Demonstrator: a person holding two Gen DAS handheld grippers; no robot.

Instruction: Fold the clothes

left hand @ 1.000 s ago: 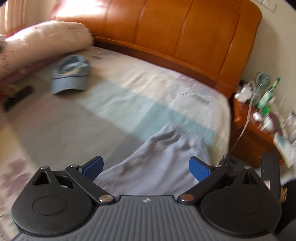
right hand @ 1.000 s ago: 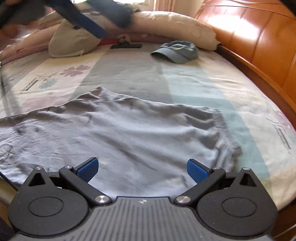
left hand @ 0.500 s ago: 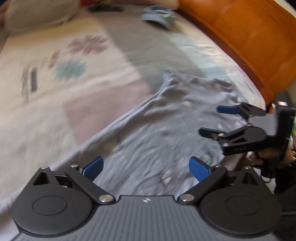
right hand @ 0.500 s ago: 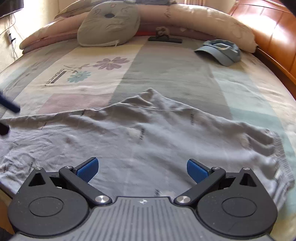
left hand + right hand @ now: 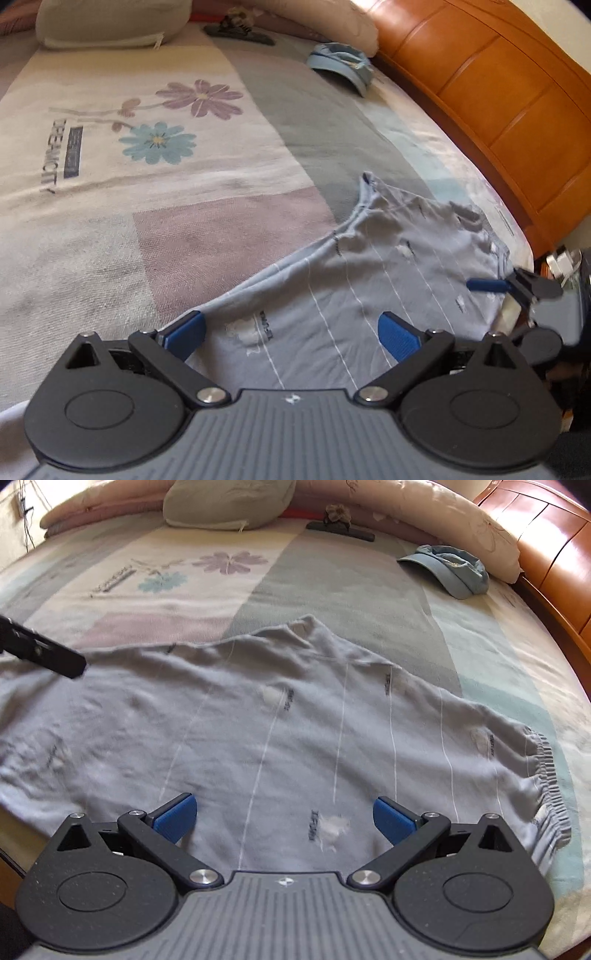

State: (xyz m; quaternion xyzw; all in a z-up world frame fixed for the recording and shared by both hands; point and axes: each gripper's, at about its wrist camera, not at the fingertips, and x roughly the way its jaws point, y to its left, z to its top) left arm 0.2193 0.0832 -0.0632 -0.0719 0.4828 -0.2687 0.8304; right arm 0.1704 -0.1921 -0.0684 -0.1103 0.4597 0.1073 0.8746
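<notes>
Garment: a pale grey-blue piece of clothing (image 5: 295, 738) lay spread across the near edge of the bed, thin white lines running along it, its gathered elastic band (image 5: 546, 786) at the right end.
Garment print: small dark vertical words sat beside white patches on the cloth; the letters were too small and blurred to read.
Left gripper (image 5: 291, 334): its blue-padded fingers stood spread wide, low over the garment's left end, nothing between them.
Right gripper (image 5: 282, 819): fingers spread wide just above the near hem, holding nothing; in the left wrist view one blue finger (image 5: 487, 285) of it showed over the band end.
Bedspread (image 5: 110, 206): patchwork of cream, mauve, grey and teal, with a purple flower (image 5: 201, 98) and a blue flower (image 5: 159, 142).
Bedspread writing: dark vertical lettering beside the flowers looked like "DREAMCITY"; the small dark label next to it was unreadable.
Cap (image 5: 450, 570): light blue, well apart from the garment, near the wooden headboard (image 5: 509, 110).
Pillow (image 5: 229, 502): grey, at the far side.
</notes>
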